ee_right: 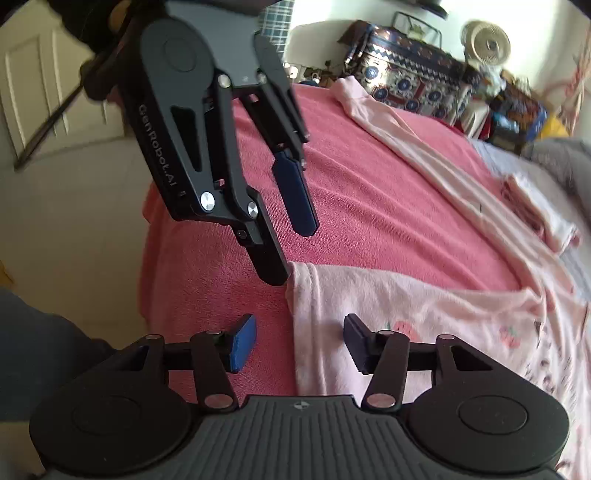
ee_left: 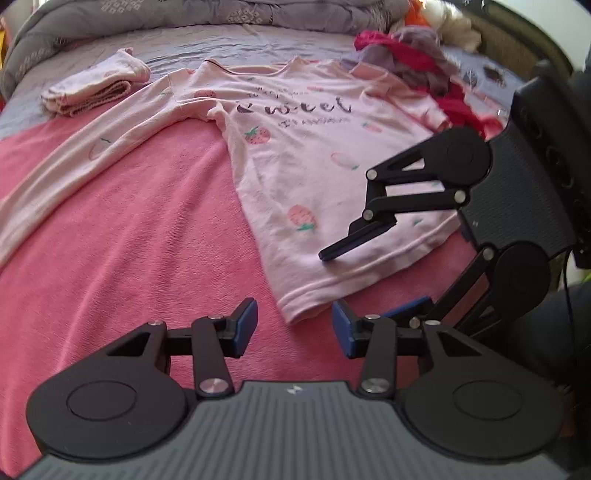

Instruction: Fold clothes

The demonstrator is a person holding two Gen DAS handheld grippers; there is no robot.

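The pink long-sleeved shirt lies flat and face up on a pink blanket that covers the bed, with its collar toward the far grey quilt and its hem toward the person. Its long axis therefore runs from the hem near the grippers away to the collar, and one sleeve stretches out far to the left. The left gripper hovers just above the near left corner of the hem, and its blue pads are spread with nothing between them; the corner of the cloth shows in the gap but the pads do not press on it. The right gripper is over the same hem, a little further along to the right, also with its jaws apart and empty; in its own view the left side edge of the shirt passes between the two fingers. So both tools are at the hem end, and the left one is nearer to the corner and to the long sleeve. A small folded pink garment already rests at the far left, and a heap of red and grey clothes waits at the far right. Probably the next move is to pinch the hem and carry it away toward the collar, or first to bring the sleeve inward.
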